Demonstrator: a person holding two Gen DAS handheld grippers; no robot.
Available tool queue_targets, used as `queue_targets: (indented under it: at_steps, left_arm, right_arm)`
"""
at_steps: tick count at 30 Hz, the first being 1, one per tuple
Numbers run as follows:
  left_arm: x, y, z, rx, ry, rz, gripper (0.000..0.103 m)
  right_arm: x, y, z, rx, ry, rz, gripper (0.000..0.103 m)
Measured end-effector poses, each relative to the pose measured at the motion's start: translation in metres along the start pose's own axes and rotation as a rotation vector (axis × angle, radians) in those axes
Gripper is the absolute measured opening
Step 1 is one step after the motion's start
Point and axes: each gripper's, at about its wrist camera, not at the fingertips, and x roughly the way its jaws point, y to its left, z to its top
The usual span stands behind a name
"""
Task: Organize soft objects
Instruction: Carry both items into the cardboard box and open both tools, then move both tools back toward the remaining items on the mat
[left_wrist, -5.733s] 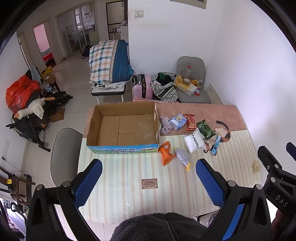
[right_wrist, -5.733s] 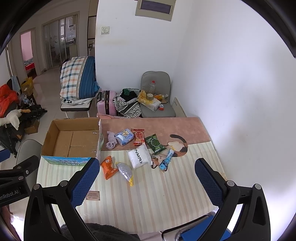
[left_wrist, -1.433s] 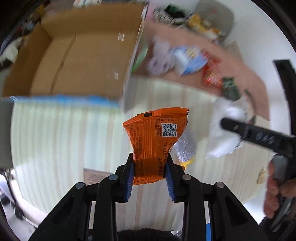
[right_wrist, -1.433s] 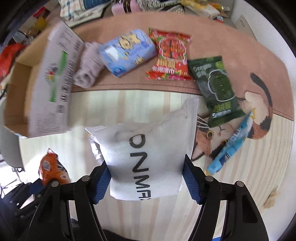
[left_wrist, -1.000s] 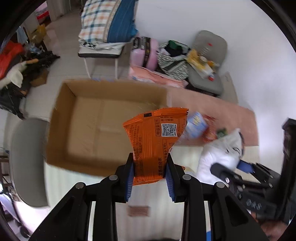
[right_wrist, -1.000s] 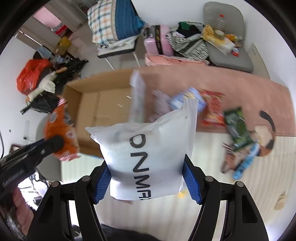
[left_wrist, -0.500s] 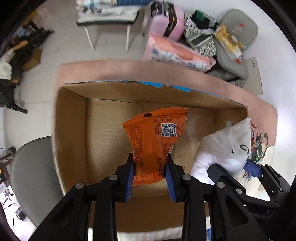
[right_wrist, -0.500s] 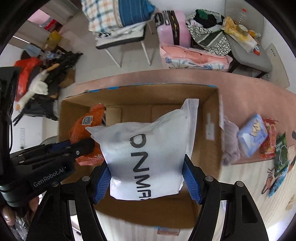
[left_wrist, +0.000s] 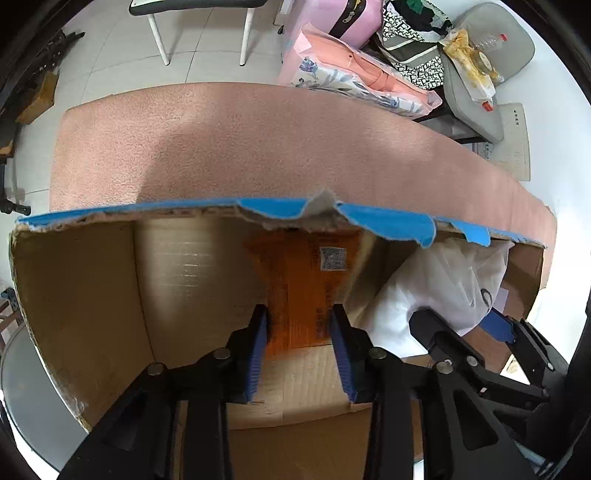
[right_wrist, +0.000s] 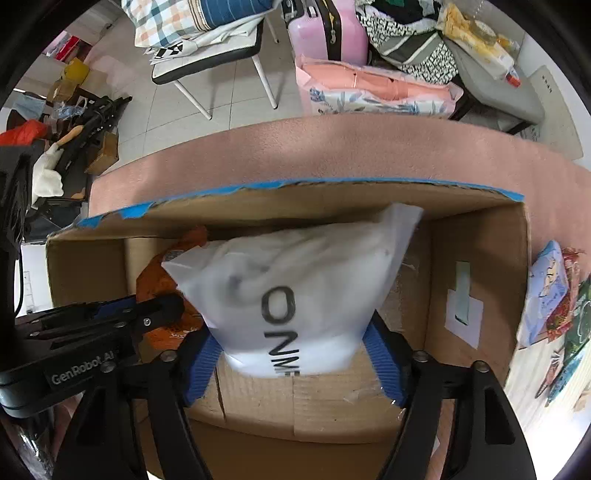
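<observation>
Pretty crowded around here: past the cardboard box (left_wrist: 85, 295) there's the pink mat (left_wrist: 229, 147) on the surface, then floor stuff – a pink suitcase (right_wrist: 325, 33), a peach-coloured bedding pack (right_wrist: 373, 92) and a grey chair (left_wrist: 480, 66) piled with bags. Off to the right of the box in the right wrist view we can see a few loose snack packs (right_wrist: 546, 295) lying on the surface, at least three, edges too squashed to count properly.

Inside the box we've got two things, one per hand. Our left gripper (left_wrist: 300, 350) has its jaws clamped narrow on the orange snack packet (left_wrist: 299, 280), which sits low in the box right up against the far wall; the torn blue-edged rim partly hides its top. It's crinkly, with a QR code patch near the top.

Our right gripper (right_wrist: 293, 363) has its jaws set wider, squeezing the white plastic bag (right_wrist: 295, 280), puffy and soft with black lettering. The two packages sit just beside each other, orange on the left.
</observation>
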Motion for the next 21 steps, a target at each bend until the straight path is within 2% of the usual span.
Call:
queue_targets:
  at_steps: [1,4,6,9,16,21]
  left_arm:
    - [-0.003,-0.002,-0.001,0.016,-0.01,0.027,0.038]
    - [-0.012,-0.001,-0.005,0.035,-0.053,0.067,0.057]
    - [-0.026,0.002,-0.011,0.037,-0.103,0.106,0.082]
    - [-0.044,0.007,-0.024,0.025,-0.156,0.113,0.096]
    - [-0.078,0.001,-0.076,0.027,-0.329,0.202,0.099]
    - [-0.093,-0.011,-0.115,0.043,-0.424,0.234,0.102]
  right_arm:
    - [0.001,-0.003,0.001,0.006,0.004,0.006,0.081]
    - [-0.007,-0.005,0.001,0.006,-0.01,-0.007,0.085]
    - [-0.019,-0.006,-0.002,-0.002,-0.027,-0.015,0.09]
    - [-0.037,-0.008,-0.014,-0.021,-0.049,-0.021,0.103]
    - [-0.069,-0.006,-0.065,-0.088,-0.123,-0.095,0.103]
    - [-0.09,-0.005,-0.108,-0.097,-0.191,-0.104,0.103]
